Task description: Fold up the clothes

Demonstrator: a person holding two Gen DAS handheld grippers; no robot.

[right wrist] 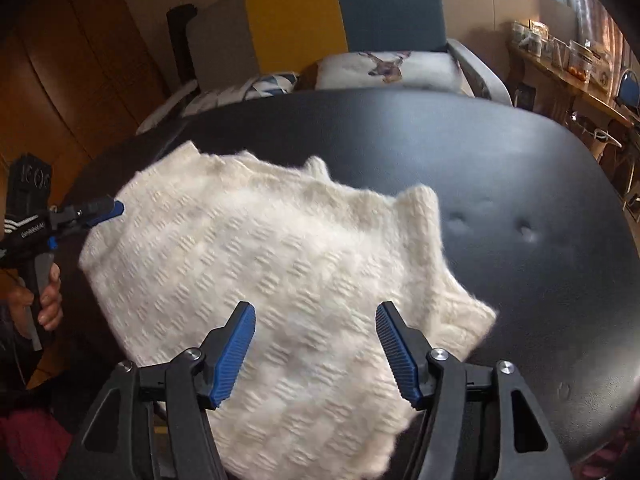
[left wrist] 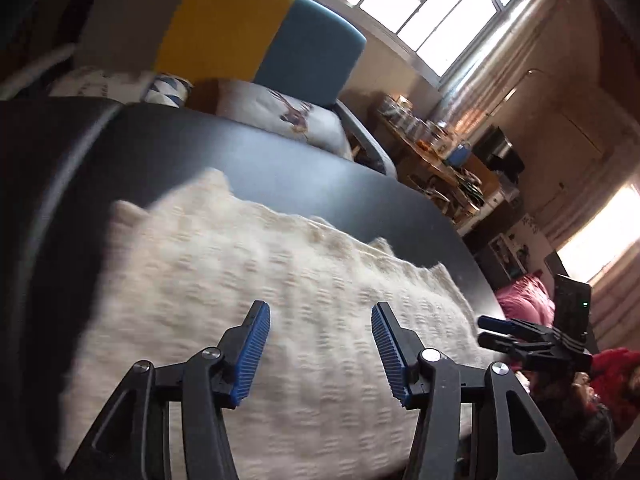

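At the left edge of the right wrist frame, a hand held the left gripper beside the near-left rim of a black table, its blue-padded fingers spread apart with nothing between them, as its own view showed. To its right, a cream knitted sweater lay on the table's left-centre, spread over the top with its lower part hanging off the near edge at the bottom of the frame. It looked bunched into a compact, roughly rectangular shape, with a ribbed piece jutting toward the centre-right; whether that marked a fold already made or a garment simply laid down, the blurred pictures could not settle, and a neat finished fold was not evident. Its long axis ran from the upper left to the lower centre of the frame, the ragged top edge pointing toward the multicoloured chair beyond. Lower centre, the right gripper hung over the sweater, fingers wide and empty.
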